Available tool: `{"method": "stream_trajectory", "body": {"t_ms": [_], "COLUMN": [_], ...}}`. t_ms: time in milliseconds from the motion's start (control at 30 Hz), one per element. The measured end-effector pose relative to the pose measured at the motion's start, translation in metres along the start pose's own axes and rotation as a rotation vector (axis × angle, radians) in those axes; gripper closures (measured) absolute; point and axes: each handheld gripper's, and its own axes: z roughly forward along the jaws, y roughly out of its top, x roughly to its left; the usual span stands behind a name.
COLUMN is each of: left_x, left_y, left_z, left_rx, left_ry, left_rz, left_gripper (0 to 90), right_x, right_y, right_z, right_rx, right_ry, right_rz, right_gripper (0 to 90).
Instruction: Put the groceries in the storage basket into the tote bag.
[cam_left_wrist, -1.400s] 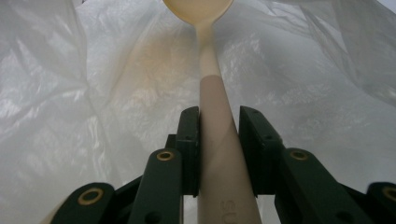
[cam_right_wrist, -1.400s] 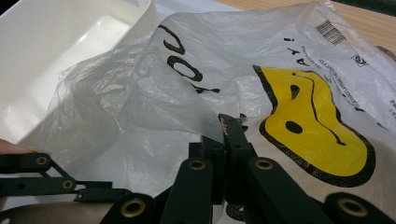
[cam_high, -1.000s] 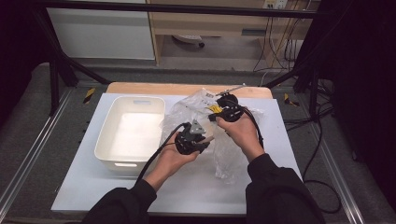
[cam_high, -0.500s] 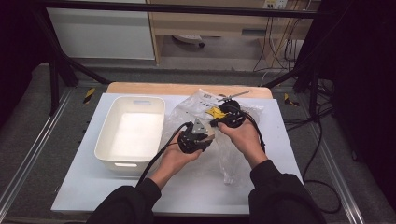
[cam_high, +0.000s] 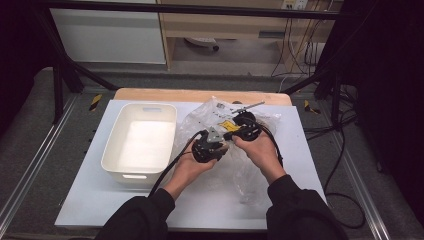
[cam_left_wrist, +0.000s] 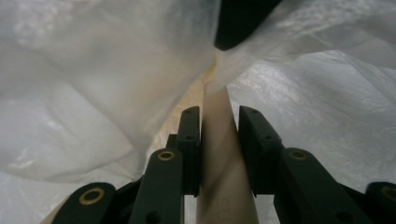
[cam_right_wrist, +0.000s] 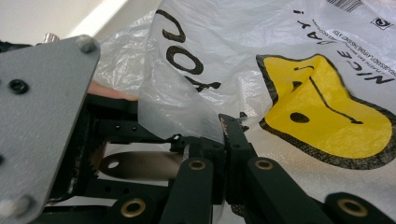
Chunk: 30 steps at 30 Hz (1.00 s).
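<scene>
A crumpled clear plastic bag (cam_high: 250, 172) with a yellow smiley print (cam_right_wrist: 327, 116) lies right of centre on the table. In the high view both hands meet over it. My left gripper (cam_left_wrist: 218, 116) is shut on a pale beige handle-like piece (cam_left_wrist: 224, 186) down among the bag's folds (cam_left_wrist: 327, 93). From the right gripper view that piece (cam_right_wrist: 140, 165) has a hole at its end and sits under the left gripper's grey plate (cam_right_wrist: 42, 116). My right gripper (cam_right_wrist: 219, 135) is shut on a flap of the bag's film (cam_right_wrist: 182, 116). Its black tip (cam_left_wrist: 238, 23) is just beyond the left jaws.
A white rectangular bin (cam_high: 112, 150) stands left of the bag with nothing in it, on the pale grey tabletop (cam_high: 100, 200). A wooden board (cam_high: 150, 94) runs along the table's far edge. Black cables (cam_high: 340, 150) hang off the right side.
Both hands have stayed over the bag. The right gripper has dropped slightly toward the left one, and both grips look unchanged.
</scene>
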Motion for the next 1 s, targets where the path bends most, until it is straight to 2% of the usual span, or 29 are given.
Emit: {"method": "stream_trajectory", "body": {"t_ms": [267, 600, 833, 1000], "left_x": [0.006, 0.012, 0.016, 0.016], "left_y": [-0.001, -0.003, -0.004, -0.004], "left_z": [0.006, 0.008, 0.011, 0.015], "left_rx": [-0.013, -0.020, -0.036, -0.045], "left_ry": [0.006, -0.003, 0.006, 0.016], "left_rz": [0.009, -0.009, -0.015, -0.004], "left_gripper": [70.3, 70.3, 70.4, 70.5], "right_x": [0.001, 0.001, -0.001, -0.002], "right_y": [-0.005, -0.007, -0.009, -0.010], "right_z": [0.005, 0.004, 0.005, 0.005], "right_rx": [0.015, 0.023, 0.027, 0.031], "right_ry": [0.007, 0.011, 0.005, 0.006], "right_rz": [0.002, 0.013, 0.012, 0.015], "right_gripper": [90.0, 90.0, 90.0, 90.0]}}
